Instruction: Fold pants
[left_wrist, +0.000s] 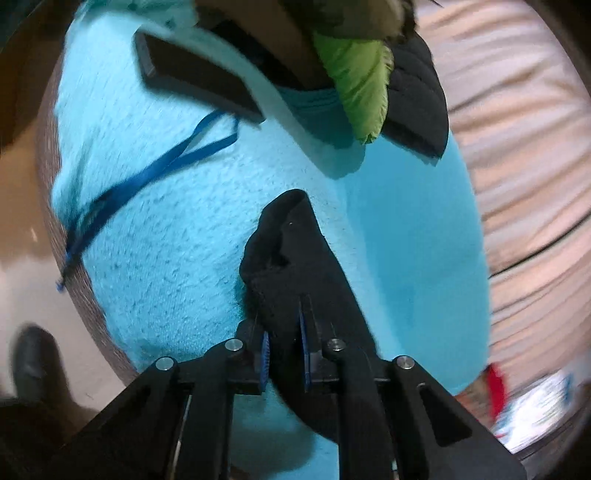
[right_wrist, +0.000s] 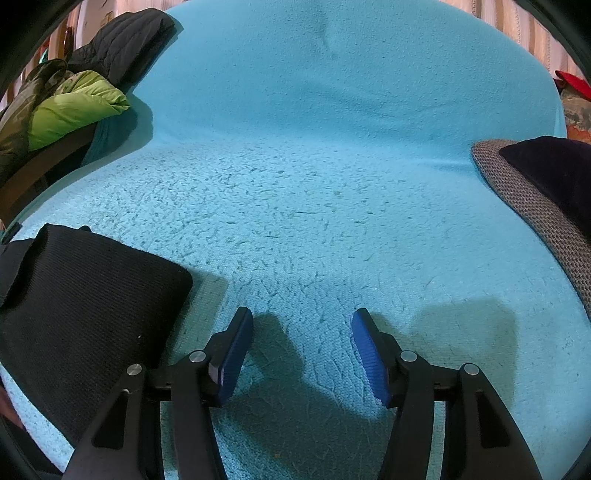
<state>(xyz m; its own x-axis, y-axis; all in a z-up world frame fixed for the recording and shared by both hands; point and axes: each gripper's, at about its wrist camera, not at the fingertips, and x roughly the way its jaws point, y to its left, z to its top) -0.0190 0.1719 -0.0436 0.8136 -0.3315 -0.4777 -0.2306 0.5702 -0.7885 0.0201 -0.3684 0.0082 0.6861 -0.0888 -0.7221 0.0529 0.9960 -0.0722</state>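
Left wrist view: the left gripper (left_wrist: 284, 354) pinches the black pants (left_wrist: 295, 258) tight, lifting a bunch off the blue blanket (left_wrist: 166, 240). The right gripper (right_wrist: 303, 354) is half open (holding nothing); the pants lie just to its left.

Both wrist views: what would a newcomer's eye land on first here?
The turquoise blanket fills both views. In the left wrist view the left gripper is shut on a bunched fold of the black pants, low in the middle. In the right wrist view the right gripper hangs open over bare blanket, with a lime-green jacket piled at the upper left.
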